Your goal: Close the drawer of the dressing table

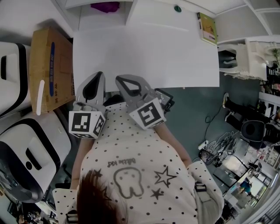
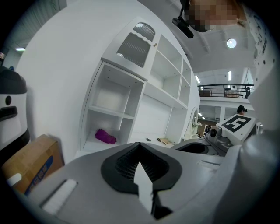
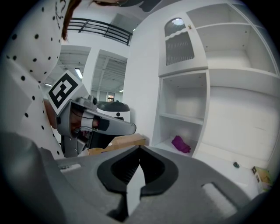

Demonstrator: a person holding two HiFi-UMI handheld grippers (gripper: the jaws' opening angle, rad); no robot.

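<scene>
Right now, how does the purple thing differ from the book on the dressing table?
The purple thing is soft and crumpled; the book is flat and yellow-green. The purple thing lies in a shelf compartment; the book on the dressing table top, at its right. Both are small and lie on white surfaces.

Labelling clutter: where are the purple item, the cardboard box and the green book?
purple item (image 3: 181, 144), right gripper view, middle.
cardboard box (image 1: 63, 65), head view, top face.
green book (image 1: 208, 28), head view, cover.
</scene>
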